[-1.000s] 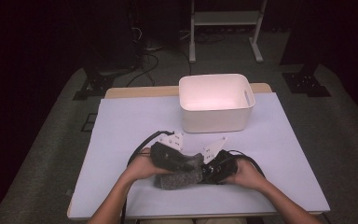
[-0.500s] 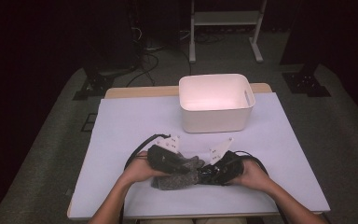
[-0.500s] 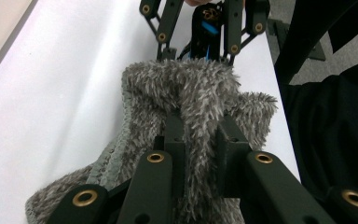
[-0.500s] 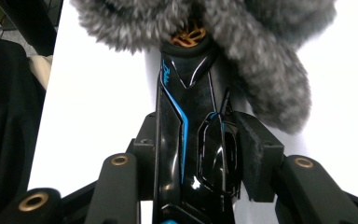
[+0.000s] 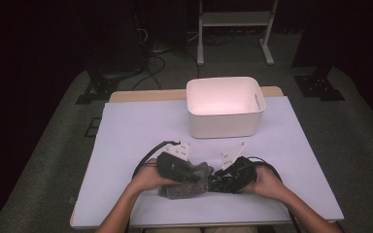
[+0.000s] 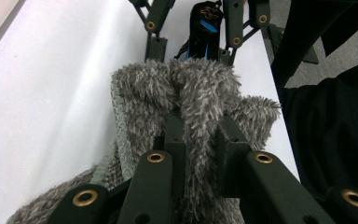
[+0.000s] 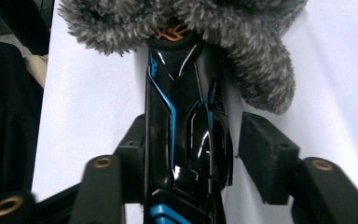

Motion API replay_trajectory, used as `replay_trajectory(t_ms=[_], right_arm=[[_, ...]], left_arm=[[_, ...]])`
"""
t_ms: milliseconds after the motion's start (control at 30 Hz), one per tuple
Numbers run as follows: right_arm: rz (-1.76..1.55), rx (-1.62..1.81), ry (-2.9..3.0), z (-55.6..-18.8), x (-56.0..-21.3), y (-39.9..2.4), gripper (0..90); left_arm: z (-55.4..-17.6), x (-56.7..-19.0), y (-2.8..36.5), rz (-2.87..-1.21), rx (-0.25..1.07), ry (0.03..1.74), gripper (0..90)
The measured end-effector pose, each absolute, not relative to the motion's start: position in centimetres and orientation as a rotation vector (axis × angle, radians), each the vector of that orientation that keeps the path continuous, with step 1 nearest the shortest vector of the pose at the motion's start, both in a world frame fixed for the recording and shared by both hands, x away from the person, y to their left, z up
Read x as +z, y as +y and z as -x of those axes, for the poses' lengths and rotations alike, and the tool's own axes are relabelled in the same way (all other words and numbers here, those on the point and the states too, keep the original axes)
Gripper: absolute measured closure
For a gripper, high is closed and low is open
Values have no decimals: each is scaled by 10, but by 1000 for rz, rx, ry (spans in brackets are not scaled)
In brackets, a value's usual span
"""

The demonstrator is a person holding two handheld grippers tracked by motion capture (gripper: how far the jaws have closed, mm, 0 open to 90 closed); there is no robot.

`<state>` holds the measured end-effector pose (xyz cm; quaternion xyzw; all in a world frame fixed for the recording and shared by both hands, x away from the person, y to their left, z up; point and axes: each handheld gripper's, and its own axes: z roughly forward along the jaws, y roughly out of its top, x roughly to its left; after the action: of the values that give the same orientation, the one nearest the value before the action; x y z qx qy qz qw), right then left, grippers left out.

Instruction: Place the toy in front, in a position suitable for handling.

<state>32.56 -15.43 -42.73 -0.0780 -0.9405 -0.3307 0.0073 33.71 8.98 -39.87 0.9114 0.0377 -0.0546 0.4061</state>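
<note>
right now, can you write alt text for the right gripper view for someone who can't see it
A glossy black object with blue trim lies between the open right gripper, its far end tucked into a fuzzy grey cloth on the white table cover. One pad stands clear of it; the jaws have just been opening.

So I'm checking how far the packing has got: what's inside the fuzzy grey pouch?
A glossy black object with blue stripes pokes its front end into the fuzzy grey pouch. The inserted tip, and anything deeper, is covered by the pile. The left gripper pinches the pouch's edge.
</note>
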Motion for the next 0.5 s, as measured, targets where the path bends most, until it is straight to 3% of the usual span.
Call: replay_trajectory(t_ms=[67, 500], right_arm=[[231, -1030, -2937, -324, -427, -155, 545], [202, -1010, -2983, -319, -425, -158, 548]], left_arm=[[-337, -398, 91, -2299, -130, 97, 783], [-337, -406, 93, -2295, -148, 97, 783]])
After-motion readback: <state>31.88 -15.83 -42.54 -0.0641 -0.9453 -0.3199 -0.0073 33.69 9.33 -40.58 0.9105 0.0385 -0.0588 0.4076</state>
